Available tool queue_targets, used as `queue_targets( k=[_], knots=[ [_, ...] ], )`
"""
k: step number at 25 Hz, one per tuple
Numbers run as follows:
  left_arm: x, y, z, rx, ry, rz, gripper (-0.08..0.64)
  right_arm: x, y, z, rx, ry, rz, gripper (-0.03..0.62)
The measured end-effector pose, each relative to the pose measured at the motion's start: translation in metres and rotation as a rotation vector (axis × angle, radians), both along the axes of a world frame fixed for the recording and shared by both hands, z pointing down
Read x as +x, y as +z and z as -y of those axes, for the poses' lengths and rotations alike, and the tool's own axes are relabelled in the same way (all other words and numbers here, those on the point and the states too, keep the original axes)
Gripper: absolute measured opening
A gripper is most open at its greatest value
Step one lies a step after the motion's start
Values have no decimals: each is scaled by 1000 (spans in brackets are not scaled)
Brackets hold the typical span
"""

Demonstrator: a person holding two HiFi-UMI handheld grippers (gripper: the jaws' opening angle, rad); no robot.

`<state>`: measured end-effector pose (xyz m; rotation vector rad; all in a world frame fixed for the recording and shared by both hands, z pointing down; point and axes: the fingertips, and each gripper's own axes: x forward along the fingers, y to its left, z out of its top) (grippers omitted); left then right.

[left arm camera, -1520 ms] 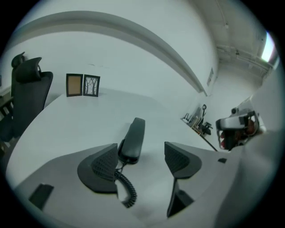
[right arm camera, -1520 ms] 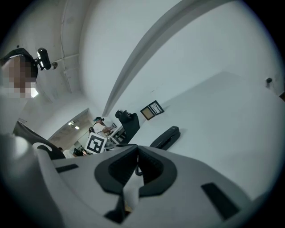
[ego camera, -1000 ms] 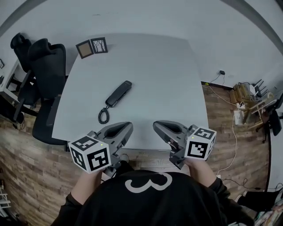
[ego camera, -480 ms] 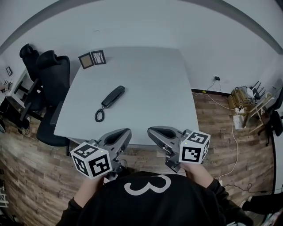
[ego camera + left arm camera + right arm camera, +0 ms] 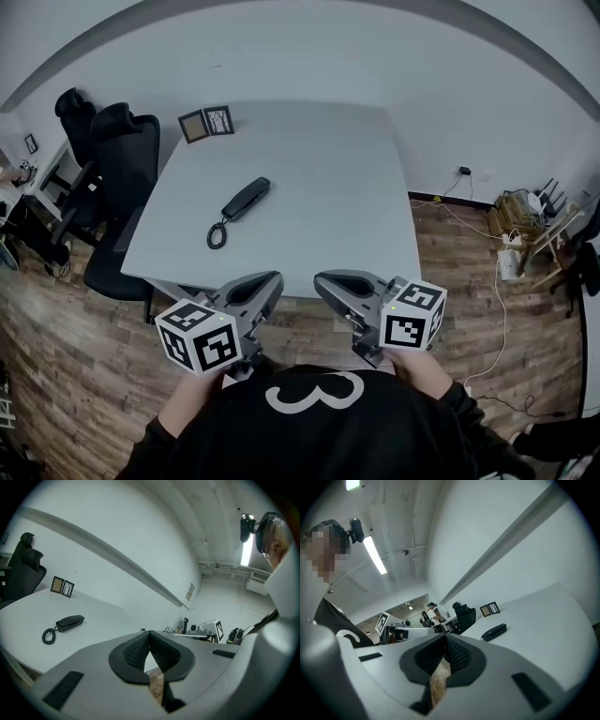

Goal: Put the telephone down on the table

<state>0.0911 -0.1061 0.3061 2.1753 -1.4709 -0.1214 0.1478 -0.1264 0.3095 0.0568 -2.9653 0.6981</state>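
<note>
A black telephone handset (image 5: 246, 199) with a coiled cord (image 5: 217, 234) lies flat on the pale grey table (image 5: 328, 187), left of its middle. The same telephone (image 5: 69, 621) shows far off in the left gripper view, and the telephone (image 5: 494, 631) shows in the right gripper view. Both grippers are held close to my body, off the table's near edge. My left gripper (image 5: 265, 284) is shut with nothing in it. My right gripper (image 5: 326, 283) is shut too, also empty.
Two small picture frames (image 5: 207, 123) stand at the table's far left corner. Black office chairs (image 5: 111, 159) stand along the table's left side. Cables and clutter (image 5: 523, 217) lie on the wood floor at the right. A white wall runs behind the table.
The view has pulled back a little from the table, so the table and handset look farther off. Both grippers stay shut near my body.
</note>
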Motion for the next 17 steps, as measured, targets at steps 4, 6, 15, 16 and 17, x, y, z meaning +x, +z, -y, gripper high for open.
queue_targets(
  k=[4,6,15,16,17],
  knots=[
    [1,3,-4,-10,-13,-4,12,2,3,-1,-17,-3,5,9],
    [1,5,-4,-19,-15,-6,12,3,5,-2,-22,-5,1,9],
    [17,8,-7,-33,-5,-29,12,15,2,-6,-10,-14,8,9],
    [20,8,-7,-32,-5,-26,12,18,3,-6,-8,-14,8,9],
    [23,8,-7,-30,-6,-23,12,21,3,-6,-7,-15,8,9]
  ],
)
